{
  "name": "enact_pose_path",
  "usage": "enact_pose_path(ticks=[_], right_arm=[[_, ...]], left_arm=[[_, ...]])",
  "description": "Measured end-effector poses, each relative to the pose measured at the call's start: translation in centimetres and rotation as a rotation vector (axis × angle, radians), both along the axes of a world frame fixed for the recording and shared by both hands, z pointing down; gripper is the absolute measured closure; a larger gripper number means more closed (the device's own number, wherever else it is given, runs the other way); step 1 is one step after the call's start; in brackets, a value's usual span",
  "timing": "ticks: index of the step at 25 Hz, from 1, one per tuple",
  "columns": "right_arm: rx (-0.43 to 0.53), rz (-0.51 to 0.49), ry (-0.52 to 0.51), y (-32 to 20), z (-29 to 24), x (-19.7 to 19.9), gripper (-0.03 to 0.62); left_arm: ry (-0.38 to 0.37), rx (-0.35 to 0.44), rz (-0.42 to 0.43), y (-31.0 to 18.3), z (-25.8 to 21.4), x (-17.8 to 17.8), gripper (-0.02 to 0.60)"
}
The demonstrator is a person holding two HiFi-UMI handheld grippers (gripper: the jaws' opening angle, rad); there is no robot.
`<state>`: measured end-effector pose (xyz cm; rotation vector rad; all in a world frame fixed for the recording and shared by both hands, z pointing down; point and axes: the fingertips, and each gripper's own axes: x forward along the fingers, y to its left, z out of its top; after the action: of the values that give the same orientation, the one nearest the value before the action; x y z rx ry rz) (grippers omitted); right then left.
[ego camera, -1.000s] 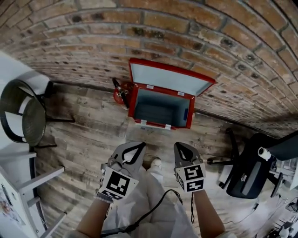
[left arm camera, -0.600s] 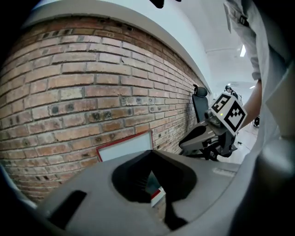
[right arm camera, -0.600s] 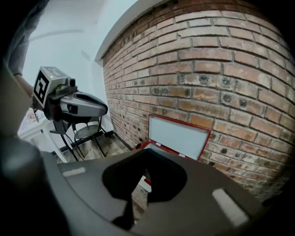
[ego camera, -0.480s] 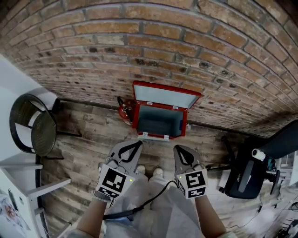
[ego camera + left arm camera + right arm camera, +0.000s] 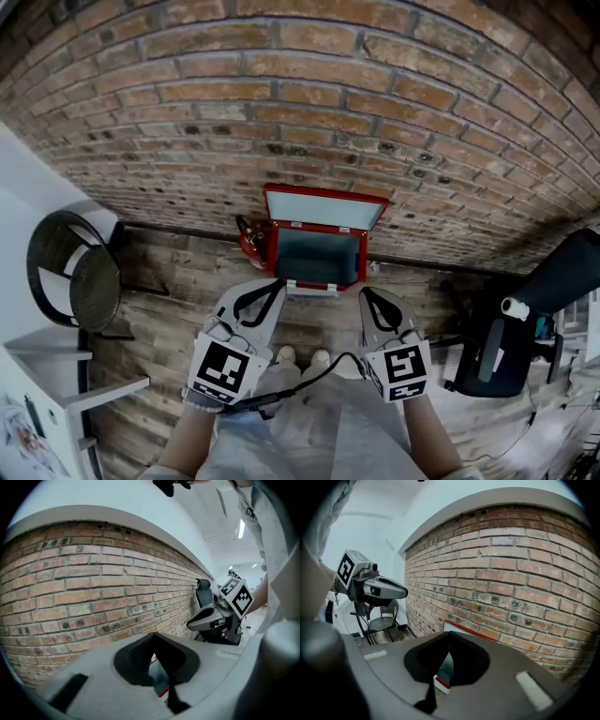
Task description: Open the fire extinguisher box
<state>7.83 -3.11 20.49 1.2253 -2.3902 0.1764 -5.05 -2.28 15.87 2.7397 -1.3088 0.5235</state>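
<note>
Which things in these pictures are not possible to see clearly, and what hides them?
Inside of the fire extinguisher box: head view, too small and dark; both gripper views, fingers cover most.
Red extinguisher beside it: head view, box wall hides part.
Office chair: head view, cut by right edge.

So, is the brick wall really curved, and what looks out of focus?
Head view: lens distortion bows the brick wall. Left gripper view: the left gripper close up is soft, bricks sharper. Right gripper view: dark corners, same bowing.
</note>
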Motion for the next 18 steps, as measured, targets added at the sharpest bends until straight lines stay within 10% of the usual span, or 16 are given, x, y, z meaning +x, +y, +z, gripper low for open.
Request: enact_pose_path(ticks=[18], right_arm=[[0.158, 0.018, -0.039, -0.2, -7.1, 1.3, 0.586]], left_arm=[[0.019, 0.113, -0.024, 0.0, -5.4, 0.1, 0.584]])
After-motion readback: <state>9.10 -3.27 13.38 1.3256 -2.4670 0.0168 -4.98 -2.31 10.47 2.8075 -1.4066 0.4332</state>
